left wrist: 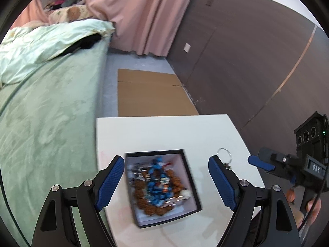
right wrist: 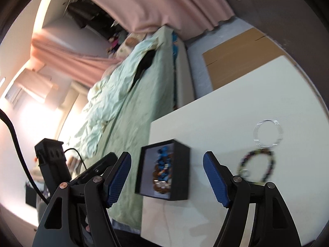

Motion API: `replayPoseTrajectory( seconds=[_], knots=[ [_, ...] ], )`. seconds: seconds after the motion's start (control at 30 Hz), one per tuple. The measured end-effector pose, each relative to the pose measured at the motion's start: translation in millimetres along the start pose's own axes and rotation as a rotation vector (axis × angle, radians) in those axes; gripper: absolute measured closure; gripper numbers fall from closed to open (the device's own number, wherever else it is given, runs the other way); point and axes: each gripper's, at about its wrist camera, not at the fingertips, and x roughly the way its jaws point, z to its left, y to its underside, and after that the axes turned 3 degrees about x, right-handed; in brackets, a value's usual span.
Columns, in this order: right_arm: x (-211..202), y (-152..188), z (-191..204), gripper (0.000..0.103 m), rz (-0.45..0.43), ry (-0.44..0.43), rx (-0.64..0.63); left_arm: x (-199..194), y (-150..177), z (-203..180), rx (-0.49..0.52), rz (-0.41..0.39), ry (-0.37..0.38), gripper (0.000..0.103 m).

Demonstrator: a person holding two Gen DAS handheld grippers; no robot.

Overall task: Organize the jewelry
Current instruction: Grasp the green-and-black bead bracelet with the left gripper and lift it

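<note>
The left wrist camera looks forward and steeply down between its own fingers, close above the black box [left wrist: 164, 187] on the white table [left wrist: 164, 131], facing the pink curtain [left wrist: 139, 14]. The right wrist camera sits rolled sideways, slightly farther back, seeing the same box [right wrist: 164, 170] from its side. Both views share the table, bed [left wrist: 51, 113] and cardboard sheet [left wrist: 152, 94].

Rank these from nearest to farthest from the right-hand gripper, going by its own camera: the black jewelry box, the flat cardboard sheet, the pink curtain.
From the right gripper:
1. Black jewelry box, on the white table, just ahead between the open fingers.
2. Cardboard sheet, flat on the floor beyond the table's far edge.
3. Pink curtain, hanging at the far end of the room.
</note>
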Motion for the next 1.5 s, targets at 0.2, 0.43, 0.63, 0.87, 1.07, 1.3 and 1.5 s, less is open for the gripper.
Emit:
replayPoseTrajectory(
  seconds=[0.2,0.43,0.63,0.87,1.07,1.3,1.5],
  knots=[
    [-25,-3,-26,0.03,-0.032,0.061,0.033,16,-1,-41,0.085,0.017,0.031,0.019],
    [-41,-3,-51,0.03,-0.029,0.109,0.062,33,2,-87,0.188,0.039,0.061,0.029],
    [-60,-3,-71,0.03,-0.046,0.108,0.103,61,9,-118,0.253,0.109,0.067,0.046],
    [-71,-3,-96,0.03,-0.038,0.131,0.152,99,19,-139,0.294,0.205,0.041,0.055],
    [-68,-4,-112,0.03,-0.006,0.147,0.19,124,26,-146,0.316,0.256,0.011,0.056],
    [-68,-3,-115,0.03,0.011,0.139,0.195,150,35,-148,0.344,0.309,-0.04,0.064],
    [-64,-3,-113,0.03,0.022,0.147,0.185,166,43,-148,0.361,0.346,-0.075,0.073]
  ],
)
